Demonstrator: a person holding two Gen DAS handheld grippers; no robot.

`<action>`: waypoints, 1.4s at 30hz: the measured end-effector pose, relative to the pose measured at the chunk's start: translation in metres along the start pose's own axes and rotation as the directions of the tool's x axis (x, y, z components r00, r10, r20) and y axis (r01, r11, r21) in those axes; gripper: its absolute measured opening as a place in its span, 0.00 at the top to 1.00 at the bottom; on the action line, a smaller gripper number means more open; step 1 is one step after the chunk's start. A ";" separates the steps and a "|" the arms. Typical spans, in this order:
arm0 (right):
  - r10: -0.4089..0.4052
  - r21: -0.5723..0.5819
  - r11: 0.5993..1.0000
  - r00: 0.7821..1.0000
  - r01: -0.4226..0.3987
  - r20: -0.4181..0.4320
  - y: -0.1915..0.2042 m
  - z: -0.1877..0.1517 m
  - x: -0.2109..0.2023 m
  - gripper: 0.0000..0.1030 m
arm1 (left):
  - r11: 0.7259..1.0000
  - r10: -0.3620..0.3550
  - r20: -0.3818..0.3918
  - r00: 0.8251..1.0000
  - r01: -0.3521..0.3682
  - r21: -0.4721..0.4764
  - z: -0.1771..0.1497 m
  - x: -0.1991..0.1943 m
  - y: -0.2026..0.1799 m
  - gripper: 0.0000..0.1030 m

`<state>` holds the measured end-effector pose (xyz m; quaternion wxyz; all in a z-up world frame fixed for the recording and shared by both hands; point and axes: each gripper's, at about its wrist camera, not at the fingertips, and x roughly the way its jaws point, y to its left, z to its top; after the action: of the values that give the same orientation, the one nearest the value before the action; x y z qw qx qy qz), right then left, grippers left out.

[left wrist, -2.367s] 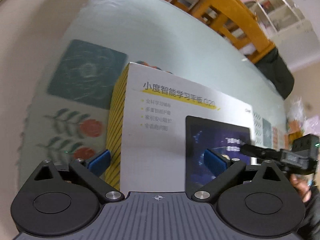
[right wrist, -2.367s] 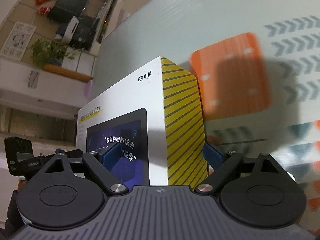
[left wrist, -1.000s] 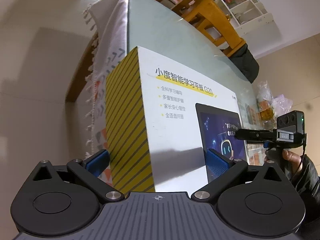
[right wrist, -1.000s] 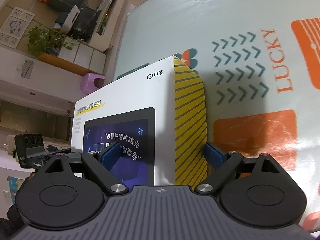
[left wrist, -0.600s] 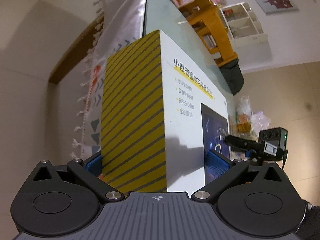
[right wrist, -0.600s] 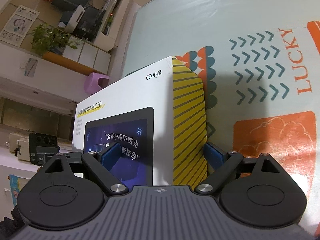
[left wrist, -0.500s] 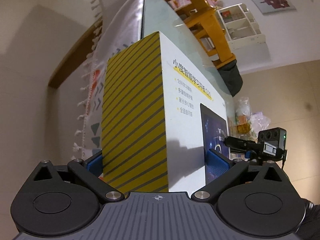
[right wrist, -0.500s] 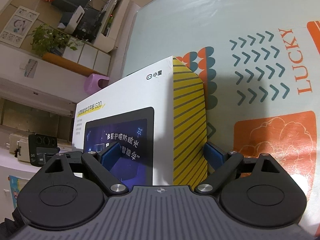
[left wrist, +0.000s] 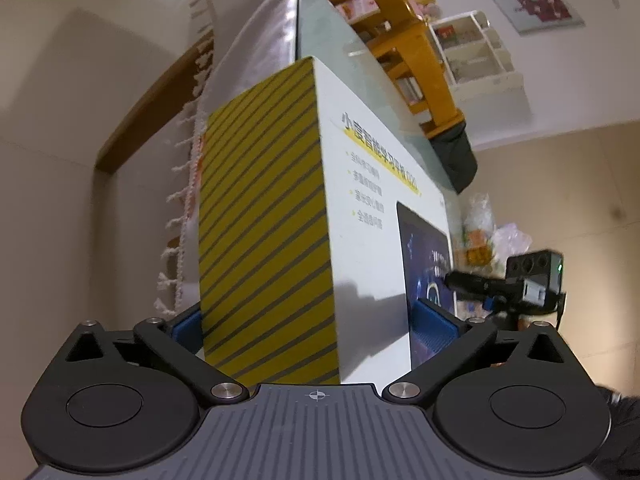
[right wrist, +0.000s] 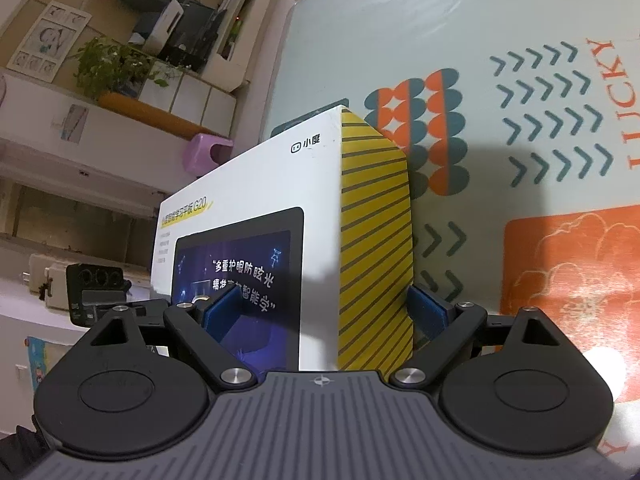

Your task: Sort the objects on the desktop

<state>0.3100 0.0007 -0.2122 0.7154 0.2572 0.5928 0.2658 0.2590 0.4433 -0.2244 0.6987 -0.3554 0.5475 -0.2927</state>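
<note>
Swung further round since the earlier frames, so that the yellow-and-grey striped end of the tablet box [left wrist: 264, 216] now fills the left wrist view, where the white printed face filled it before. Held at both ends: left tongs [left wrist: 312, 322] clamped across one end of the tablet box, blue pads [left wrist: 434, 326] pressed to the white face and to the far side; right tongs [right wrist: 320, 312] clamped across the other end [right wrist: 280, 216], one pad on the printed screen picture, the other against the underside beyond the striped edge. Printed on the white face: a small logo with "小度", a yellow-underlined heading ending "G20", four bulleted lines too small to read, and on the pictured tablet screen "多重护眼防眩光" above a second line partly covered by the pad. Beyond and right of the right tongs, the desk [right wrist: 400, 40], its patterned cloth [right wrist: 552, 128] showing chevrons, orange and teal shapes, an orange block and the letters "LUCKY" cut at the edge. Box contents not visible.
</note>
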 end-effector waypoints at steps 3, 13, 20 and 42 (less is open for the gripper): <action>0.006 0.004 1.000 1.000 -0.006 -0.001 -0.002 0.001 0.000 0.00 | 1.000 -0.028 0.013 1.000 0.028 -0.006 0.000 -0.001 0.006 0.02; 0.013 0.002 1.000 1.000 -0.013 -0.010 0.002 0.001 -0.001 0.00 | 0.984 -0.172 0.030 0.985 0.173 -0.034 -0.002 -0.007 0.034 0.10; 0.048 0.006 0.999 0.998 -0.048 -0.026 -0.003 0.005 0.001 0.00 | 0.965 -0.256 -0.078 0.964 0.250 -0.079 0.001 0.024 0.040 0.00; 0.028 -0.077 0.997 0.998 -0.032 -0.056 -0.009 0.011 -0.018 0.00 | 0.974 -0.225 -0.007 0.974 0.225 -0.029 0.010 -0.002 0.046 0.10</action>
<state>0.3184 -0.0187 -0.2038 0.7042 0.2306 0.5975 0.3065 0.2694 0.4733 -0.2593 0.6533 -0.4233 0.5113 -0.3641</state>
